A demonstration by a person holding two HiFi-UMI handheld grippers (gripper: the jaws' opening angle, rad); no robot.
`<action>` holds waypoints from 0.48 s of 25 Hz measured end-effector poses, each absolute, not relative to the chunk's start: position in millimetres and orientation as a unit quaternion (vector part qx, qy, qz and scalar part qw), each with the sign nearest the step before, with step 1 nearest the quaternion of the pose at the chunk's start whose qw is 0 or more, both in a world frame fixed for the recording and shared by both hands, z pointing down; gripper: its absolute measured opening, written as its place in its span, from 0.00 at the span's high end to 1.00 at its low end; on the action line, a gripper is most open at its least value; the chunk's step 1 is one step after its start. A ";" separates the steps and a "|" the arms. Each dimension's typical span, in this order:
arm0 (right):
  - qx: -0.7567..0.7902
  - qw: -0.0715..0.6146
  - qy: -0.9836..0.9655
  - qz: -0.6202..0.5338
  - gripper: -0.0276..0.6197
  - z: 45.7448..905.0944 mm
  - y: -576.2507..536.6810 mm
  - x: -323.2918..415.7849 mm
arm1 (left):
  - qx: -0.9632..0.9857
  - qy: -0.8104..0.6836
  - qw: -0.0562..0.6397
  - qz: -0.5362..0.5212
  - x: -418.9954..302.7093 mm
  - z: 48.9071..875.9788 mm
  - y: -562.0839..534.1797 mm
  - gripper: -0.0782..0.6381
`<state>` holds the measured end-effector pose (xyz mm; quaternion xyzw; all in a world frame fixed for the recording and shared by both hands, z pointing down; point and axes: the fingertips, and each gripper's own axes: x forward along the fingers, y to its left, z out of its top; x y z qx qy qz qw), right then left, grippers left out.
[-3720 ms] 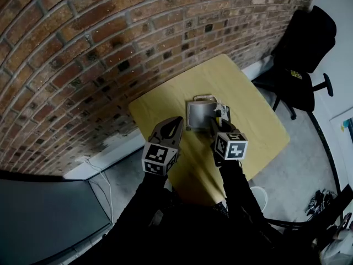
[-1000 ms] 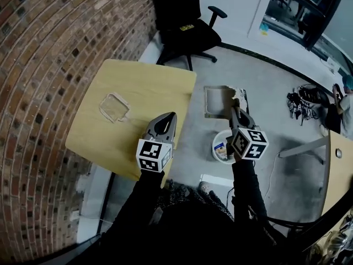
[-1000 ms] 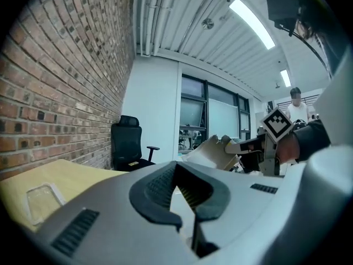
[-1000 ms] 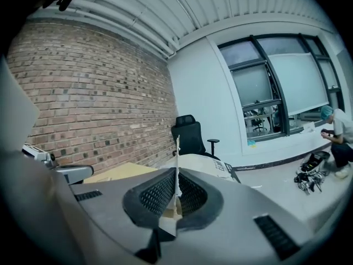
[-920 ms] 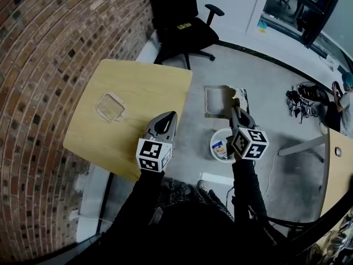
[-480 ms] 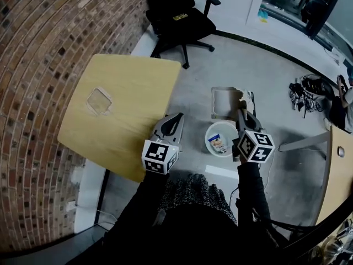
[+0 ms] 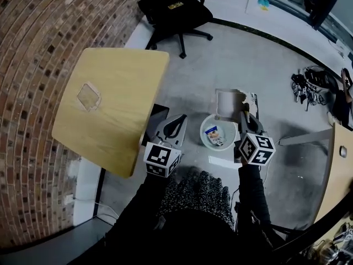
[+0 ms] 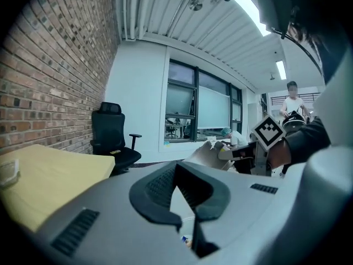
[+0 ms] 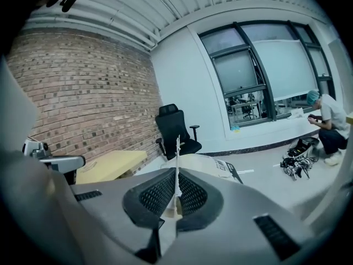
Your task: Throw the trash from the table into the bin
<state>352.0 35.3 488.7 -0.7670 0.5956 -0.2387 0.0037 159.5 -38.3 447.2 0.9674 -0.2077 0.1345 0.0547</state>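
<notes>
My right gripper is clamped on the flat packet, which sits just past the bin's far rim. The left gripper is closed and empty.

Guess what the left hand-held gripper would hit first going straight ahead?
Probably bare floor beyond the bin: the left hand-held gripper tilts slightly downward, aiming roughly toward the office chair. Depth is unclear.

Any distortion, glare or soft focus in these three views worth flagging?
Head view: heavy fisheye bows the red brick wall and pale wooden table, otherwise sharp. Left gripper view: ceiling strip light blown out, black corners. Right gripper view: black corners; flat cardboard sheet in its jaws reads clearly.
</notes>
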 end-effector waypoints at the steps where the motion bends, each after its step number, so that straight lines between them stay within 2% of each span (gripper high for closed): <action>1: -0.767 0.002 0.594 -0.242 0.94 493.7 36.9 353.3 | 0.968 -0.203 0.056 0.136 163.5 450.4 -36.4 0.88; 12: -0.775 -0.001 0.572 -0.269 0.94 549.6 42.1 367.5 | 0.974 -0.162 0.060 0.146 201.8 483.0 -50.2 0.88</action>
